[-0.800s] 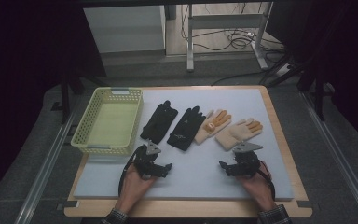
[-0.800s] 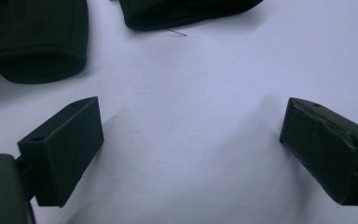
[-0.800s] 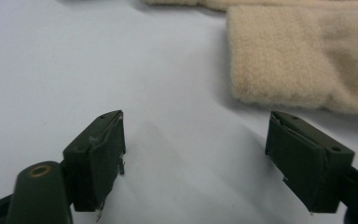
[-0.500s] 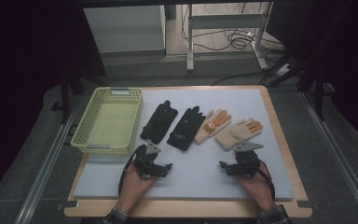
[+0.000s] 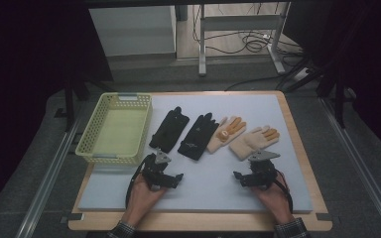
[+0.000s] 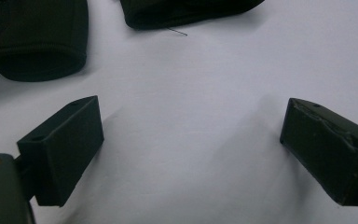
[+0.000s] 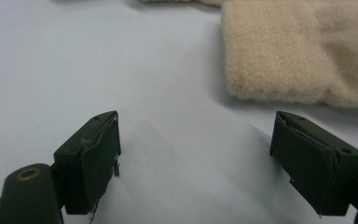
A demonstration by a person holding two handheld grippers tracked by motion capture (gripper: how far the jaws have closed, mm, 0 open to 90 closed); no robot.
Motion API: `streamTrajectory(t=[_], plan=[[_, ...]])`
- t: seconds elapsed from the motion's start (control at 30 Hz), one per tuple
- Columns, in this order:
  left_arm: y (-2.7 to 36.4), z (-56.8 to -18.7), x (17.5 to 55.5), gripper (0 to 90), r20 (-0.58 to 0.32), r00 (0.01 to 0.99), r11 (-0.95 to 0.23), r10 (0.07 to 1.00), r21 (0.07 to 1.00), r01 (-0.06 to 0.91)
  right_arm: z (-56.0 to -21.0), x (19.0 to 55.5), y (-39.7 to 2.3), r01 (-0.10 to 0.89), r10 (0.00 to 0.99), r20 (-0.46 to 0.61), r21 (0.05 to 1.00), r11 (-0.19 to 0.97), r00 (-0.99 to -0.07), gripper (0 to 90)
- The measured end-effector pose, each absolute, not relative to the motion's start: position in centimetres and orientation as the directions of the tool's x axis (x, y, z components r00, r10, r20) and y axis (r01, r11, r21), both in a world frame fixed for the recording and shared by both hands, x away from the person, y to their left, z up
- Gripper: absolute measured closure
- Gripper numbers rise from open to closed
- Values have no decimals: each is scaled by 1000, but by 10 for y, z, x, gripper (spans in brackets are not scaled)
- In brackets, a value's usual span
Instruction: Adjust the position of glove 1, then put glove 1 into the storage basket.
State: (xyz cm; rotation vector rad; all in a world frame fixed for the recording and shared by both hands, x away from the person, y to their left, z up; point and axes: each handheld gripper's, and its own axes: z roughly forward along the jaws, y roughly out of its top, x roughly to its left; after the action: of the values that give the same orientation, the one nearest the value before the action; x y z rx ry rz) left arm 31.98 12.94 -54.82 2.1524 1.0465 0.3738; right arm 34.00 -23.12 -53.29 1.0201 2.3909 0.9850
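Note:
Two black gloves (image 5: 170, 128) (image 5: 198, 137) and two beige gloves with orange fingertips (image 5: 226, 133) (image 5: 256, 141) lie side by side on the pale mat (image 5: 203, 183). My left gripper (image 5: 162, 168) rests on the mat just short of the black gloves, jaws open and empty; their cuffs (image 6: 32, 44) (image 6: 186, 11) lie ahead in the left gripper view, and my left gripper (image 6: 191, 140) has only mat between its jaws. My right gripper (image 5: 258, 166) sits near the right beige glove's cuff (image 7: 303, 58), open; my right gripper (image 7: 196, 154) holds nothing.
A yellow-green mesh basket (image 5: 92, 148) stands empty at the mat's left. The mat lies on a wooden board (image 5: 297, 144) with metal rails at both sides. Cables and a metal stand (image 5: 238, 29) lie on the floor beyond the table.

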Motion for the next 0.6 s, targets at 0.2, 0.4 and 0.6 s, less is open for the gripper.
streamTrajectory(t=[0.2, 0.4, 0.6], plan=[[135, -548, 315, 60, -42, 632, -431, 774, 696, 574, -533, 340, -231, 486, 736, -52, 719, 496, -674, 157], [144, -548, 310, 61, -42, 633, -432, 773, 697, 572, -533, 340, -231, 487, 736, -51, 719, 496, -675, 157], [148, -549, 306, 60, -46, 629, -425, 776, 699, 575, -532, 341, -232, 487, 729, -41, 718, 497, -683, 162]])
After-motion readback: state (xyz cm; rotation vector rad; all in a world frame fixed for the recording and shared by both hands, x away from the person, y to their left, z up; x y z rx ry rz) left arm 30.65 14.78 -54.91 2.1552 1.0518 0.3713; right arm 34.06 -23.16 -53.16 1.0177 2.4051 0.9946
